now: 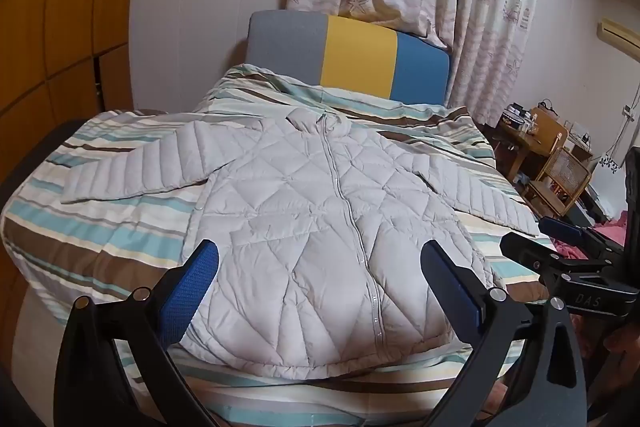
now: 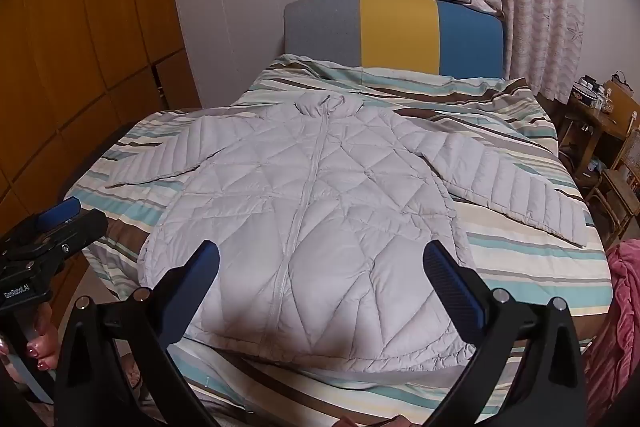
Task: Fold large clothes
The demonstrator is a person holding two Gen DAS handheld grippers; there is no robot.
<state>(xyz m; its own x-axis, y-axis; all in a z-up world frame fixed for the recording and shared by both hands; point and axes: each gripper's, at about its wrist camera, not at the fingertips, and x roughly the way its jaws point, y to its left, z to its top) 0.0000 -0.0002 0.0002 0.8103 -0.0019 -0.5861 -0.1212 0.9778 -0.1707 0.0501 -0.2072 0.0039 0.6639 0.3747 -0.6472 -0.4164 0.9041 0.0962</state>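
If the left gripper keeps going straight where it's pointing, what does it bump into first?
Most likely the grey quilted jacket spread flat on the striped bedcover. The left gripper is open, holds nothing and points down at the jacket's lower front near the zip. Exact depth is hard to judge.

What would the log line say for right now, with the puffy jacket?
jacket: flat on bed, unfolded | left gripper: open, empty | right gripper: open, empty
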